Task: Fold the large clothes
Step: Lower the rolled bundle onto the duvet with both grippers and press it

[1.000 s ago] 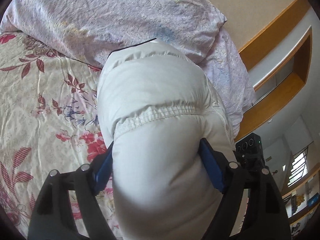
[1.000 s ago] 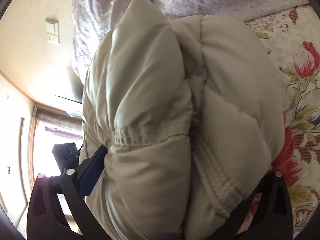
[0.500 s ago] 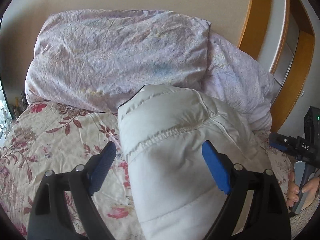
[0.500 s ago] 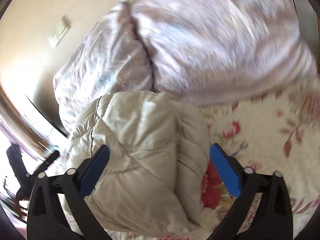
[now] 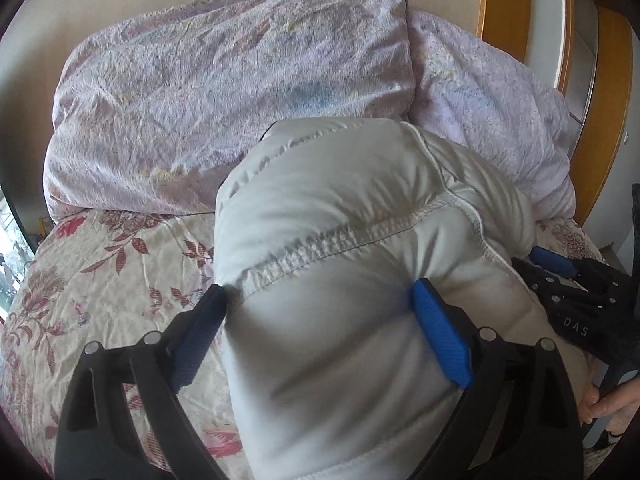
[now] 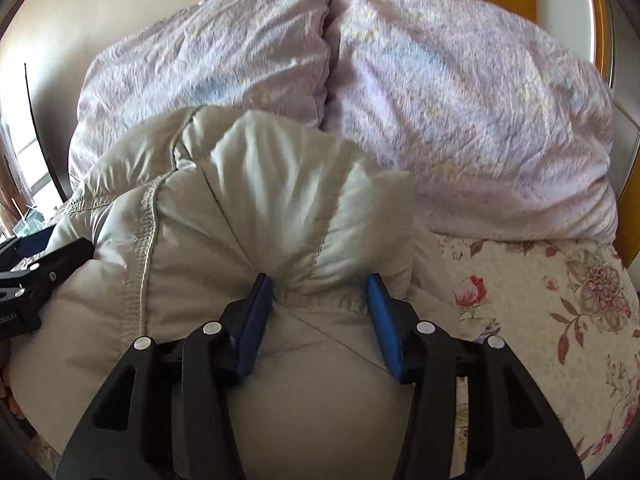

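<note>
A puffy white down jacket (image 5: pixel 340 248) lies bundled on the floral bedspread (image 5: pixel 108 280), its far end against the pillows. My left gripper (image 5: pixel 320 308) is closed on the jacket's near left part, its blue pads pressed into the padding. My right gripper (image 6: pixel 320 292) is closed on a bunched fold of the same jacket (image 6: pixel 288 200), pads narrower apart. The right gripper also shows in the left wrist view (image 5: pixel 560 276), and the left gripper in the right wrist view (image 6: pixel 36 276).
Two lilac pillows (image 5: pixel 224 92) (image 6: pixel 472 120) lie at the head of the bed against a beige wall. A wooden headboard frame (image 5: pixel 492 8) stands at the right. A window (image 6: pixel 20 160) is at the far left.
Both grippers, open half a second ago after letting go, have closed on the jacket again. The bundle now lies on the bed by the pillows instead of held up.
</note>
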The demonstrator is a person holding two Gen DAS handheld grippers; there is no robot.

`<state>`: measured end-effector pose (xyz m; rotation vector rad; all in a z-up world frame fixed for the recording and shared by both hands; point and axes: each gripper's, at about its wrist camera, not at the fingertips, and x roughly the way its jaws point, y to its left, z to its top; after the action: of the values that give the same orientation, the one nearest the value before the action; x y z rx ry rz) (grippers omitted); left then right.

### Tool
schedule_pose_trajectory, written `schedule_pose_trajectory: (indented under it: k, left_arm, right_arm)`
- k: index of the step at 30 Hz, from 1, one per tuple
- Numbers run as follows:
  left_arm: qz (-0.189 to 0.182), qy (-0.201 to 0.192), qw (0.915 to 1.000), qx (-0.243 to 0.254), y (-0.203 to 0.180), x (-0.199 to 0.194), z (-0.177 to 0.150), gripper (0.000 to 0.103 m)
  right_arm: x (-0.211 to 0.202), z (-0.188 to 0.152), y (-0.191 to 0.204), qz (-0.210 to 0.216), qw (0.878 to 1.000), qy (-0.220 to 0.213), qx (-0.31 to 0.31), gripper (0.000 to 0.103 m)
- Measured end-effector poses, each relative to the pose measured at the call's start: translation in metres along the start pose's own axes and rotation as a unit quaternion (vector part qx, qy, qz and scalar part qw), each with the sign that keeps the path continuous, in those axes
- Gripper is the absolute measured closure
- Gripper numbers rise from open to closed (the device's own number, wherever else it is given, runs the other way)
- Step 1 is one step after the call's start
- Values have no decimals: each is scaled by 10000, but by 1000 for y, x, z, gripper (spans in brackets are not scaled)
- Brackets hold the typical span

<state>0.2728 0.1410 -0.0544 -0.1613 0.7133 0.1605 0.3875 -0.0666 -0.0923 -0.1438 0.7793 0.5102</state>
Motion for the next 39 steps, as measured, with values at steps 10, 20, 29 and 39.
schedule_pose_trajectory:
  k: [10,20,29,39]
  left_arm:
    - [184,173,9997,48,-4,24,-5,2]
    - [270,127,9995,100,-3,28,-10,2]
    - [296,114,9994,97,-3,28,-10,2]
    - [348,53,9993,148,-7,25,-10,2]
  right_arm:
    - [20,-7,-3,-64,9998,195,38,51]
    - [10,-2,6,-352,9992,59,-162,51]
    - [5,0,-11,98,9989,181,427,50]
    - [-13,-35,-13,58,9988,261,404,51]
